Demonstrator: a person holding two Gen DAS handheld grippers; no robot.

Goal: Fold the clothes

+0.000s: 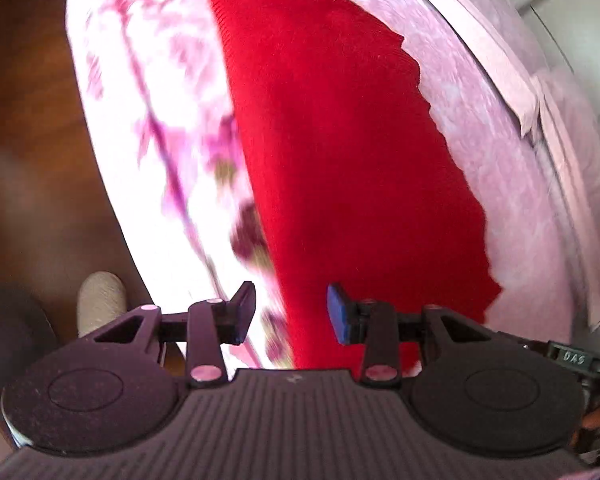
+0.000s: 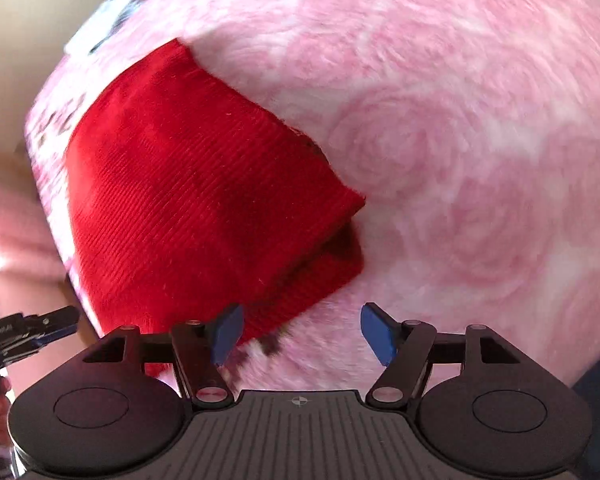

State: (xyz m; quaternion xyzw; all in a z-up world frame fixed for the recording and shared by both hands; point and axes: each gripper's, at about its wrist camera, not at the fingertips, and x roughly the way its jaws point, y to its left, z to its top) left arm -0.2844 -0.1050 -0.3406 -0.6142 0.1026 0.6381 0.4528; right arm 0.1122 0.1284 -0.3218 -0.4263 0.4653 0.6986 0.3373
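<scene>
Now mid-fold: red knit lies doubled on pink blanket, L gripper & R gripper both apart, empty; next I'd regrasp edge at 9 o'clock.

folded garment — on blanket | right gripper above its near corner — left gripper above its edge

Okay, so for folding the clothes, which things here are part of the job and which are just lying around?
Part of the job:
- red ribbed knit garment, already folded over
- left gripper, jaws open, nothing held
- right gripper, jaws open, nothing held

Just lying about:
- pink rose-pattern blanket underneath
- floral sheet
- wooden floor
</scene>
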